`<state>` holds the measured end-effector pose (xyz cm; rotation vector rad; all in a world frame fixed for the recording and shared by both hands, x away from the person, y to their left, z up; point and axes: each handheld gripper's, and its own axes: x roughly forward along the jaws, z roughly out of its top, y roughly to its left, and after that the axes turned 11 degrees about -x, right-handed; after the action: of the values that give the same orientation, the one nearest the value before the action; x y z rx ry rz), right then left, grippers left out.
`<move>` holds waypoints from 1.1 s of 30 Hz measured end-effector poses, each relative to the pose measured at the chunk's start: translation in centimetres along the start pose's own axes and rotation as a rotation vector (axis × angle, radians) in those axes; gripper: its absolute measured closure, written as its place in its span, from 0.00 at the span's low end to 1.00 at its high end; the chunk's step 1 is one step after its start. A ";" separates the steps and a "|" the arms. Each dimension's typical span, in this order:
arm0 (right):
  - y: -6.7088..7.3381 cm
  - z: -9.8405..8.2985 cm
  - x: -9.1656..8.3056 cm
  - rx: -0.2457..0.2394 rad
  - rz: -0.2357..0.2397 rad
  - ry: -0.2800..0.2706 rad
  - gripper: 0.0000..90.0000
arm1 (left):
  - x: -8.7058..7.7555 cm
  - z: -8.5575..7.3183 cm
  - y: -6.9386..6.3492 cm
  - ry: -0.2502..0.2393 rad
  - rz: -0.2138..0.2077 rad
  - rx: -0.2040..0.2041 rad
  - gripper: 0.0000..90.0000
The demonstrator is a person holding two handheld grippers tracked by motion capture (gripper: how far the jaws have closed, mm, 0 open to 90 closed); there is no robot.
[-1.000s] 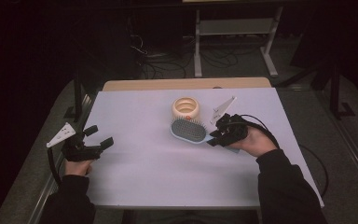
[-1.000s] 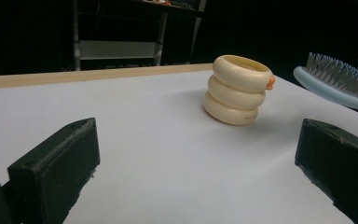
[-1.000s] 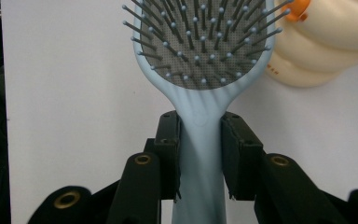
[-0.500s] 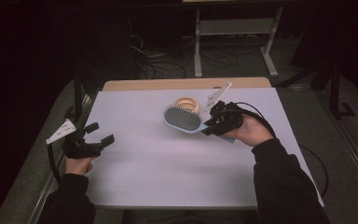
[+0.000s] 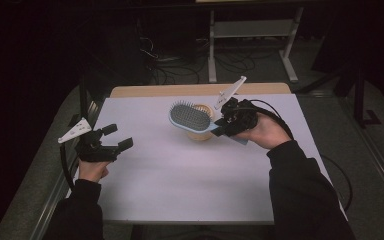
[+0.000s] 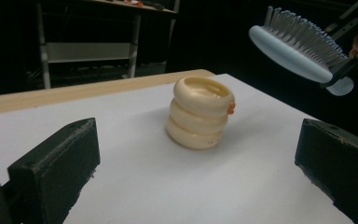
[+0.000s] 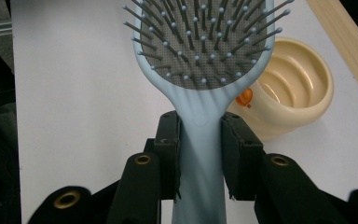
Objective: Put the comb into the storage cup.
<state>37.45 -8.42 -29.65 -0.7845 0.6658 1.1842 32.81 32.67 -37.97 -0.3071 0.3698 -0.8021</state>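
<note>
A light blue hairbrush (image 5: pixel 190 119) with a grey bristle pad hangs in the air over the table. My right gripper (image 5: pixel 221 122) is shut on its handle (image 7: pixel 200 140), bristles facing up. Under the brush head stands a cream ribbed cup (image 5: pixel 202 134) with a small orange spot; it also shows in the left gripper view as a cream ribbed cup (image 6: pixel 199 113) and beneath the brush in the right gripper view (image 7: pixel 289 86). My left gripper (image 5: pixel 117 137) hovers open at the table's left side, nothing between its jaws, pointing toward the cup.
A white sheet (image 5: pixel 180 175) covers the table, with a wooden edge (image 5: pixel 180 90) at the far side. Beyond it stand a metal rack (image 5: pixel 250 30) and loose cables on the dark floor.
My right gripper has lifted the hairbrush off the table and carried it up and left, over the cup. My left gripper has risen a little.
</note>
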 end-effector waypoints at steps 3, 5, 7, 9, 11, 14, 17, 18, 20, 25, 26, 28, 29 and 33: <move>-0.1 0.3 -0.2 -0.001 -0.006 -0.004 0.76 | 0.7 0.8 -0.7 0.001 -0.011 0.003 0.00; -0.1 0.4 -0.2 0.000 -0.007 -0.008 0.76 | 0.9 1.0 -0.9 0.002 -0.016 0.004 0.00; -0.2 0.6 -0.3 0.004 -0.006 -0.014 0.76 | 1.4 1.5 -1.3 0.013 -0.016 0.005 0.00; -0.3 0.9 -0.3 0.007 -0.006 -0.018 0.76 | 1.8 1.8 -1.6 0.019 -0.016 0.010 0.00; -0.3 0.9 -0.3 0.008 -0.004 -0.019 0.76 | 2.2 2.2 -1.7 0.022 -0.016 0.007 0.00; -0.4 1.2 -0.1 0.010 -0.007 -0.024 0.76 | 2.8 2.8 -2.2 0.001 -0.022 0.002 0.00; -0.4 1.4 -0.1 0.013 -0.010 -0.029 0.76 | 3.2 3.1 -2.5 0.005 -0.025 -0.008 0.00; -0.5 1.6 -0.2 0.017 -0.014 -0.034 0.76 | 3.4 3.3 -2.6 0.011 -0.022 -0.007 0.00; -0.6 1.8 -0.2 0.020 -0.021 -0.040 0.76 | 3.9 3.6 -2.9 0.017 -0.030 -0.011 0.00; -0.8 2.2 -0.3 0.023 -0.030 -0.057 0.76 | 5.0 4.2 -3.7 0.025 -0.041 -0.029 0.00; -0.8 2.5 -0.4 0.022 -0.034 -0.064 0.76 | 5.4 4.4 -4.0 0.018 -0.058 -0.049 0.00; -0.8 2.6 -0.4 0.021 -0.035 -0.065 0.76 | 5.6 4.6 -4.2 0.017 -0.064 -0.058 0.00; -0.8 2.8 -0.5 0.022 -0.037 -0.066 0.76 | 5.8 4.7 -4.4 0.014 -0.066 -0.060 0.00; -0.8 3.3 -0.6 0.016 -0.045 -0.080 0.76 | 6.6 5.5 -5.0 0.035 -0.081 -0.071 0.00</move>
<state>38.27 -6.22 -27.16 -0.7312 0.5887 1.1622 36.25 25.15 -32.39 -0.3771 0.4211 -0.8754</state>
